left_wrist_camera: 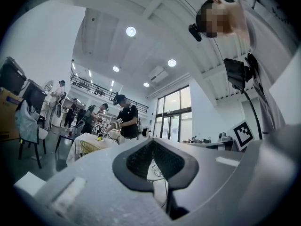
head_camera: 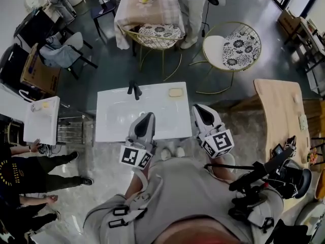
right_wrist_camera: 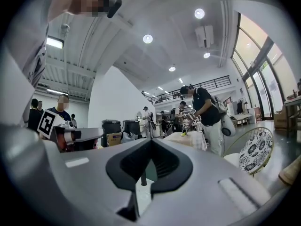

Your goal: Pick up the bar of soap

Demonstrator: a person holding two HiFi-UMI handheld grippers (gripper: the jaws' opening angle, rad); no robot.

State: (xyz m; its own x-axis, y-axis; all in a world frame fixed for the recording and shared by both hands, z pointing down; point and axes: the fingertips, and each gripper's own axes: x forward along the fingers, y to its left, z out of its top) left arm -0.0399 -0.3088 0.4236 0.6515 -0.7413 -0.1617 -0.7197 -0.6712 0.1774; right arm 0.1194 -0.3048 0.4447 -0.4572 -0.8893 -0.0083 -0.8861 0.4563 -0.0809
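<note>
Where grey floor [head_camera: 109, 70] is lying open above white sink counter [head_camera: 114, 131], left gripper [head_camera: 147, 117] is hovering over its lower edge, right gripper [head_camera: 200, 109] beside lower-right edge, both clenching shut, empty. Bar of soap [head_camera: 175, 92] is lying flat at counter's upper-right corner, long axis running left-right in frame, sitting above and between both grippers, touching neither.

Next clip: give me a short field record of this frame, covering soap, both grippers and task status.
soap: bar of soap lies on white sink top, right of black faucet
left: left gripper, jaws together, empty
right: right gripper, jaws together, empty
contact: neither gripper touches the soap
status: soap not yet picked up
</note>
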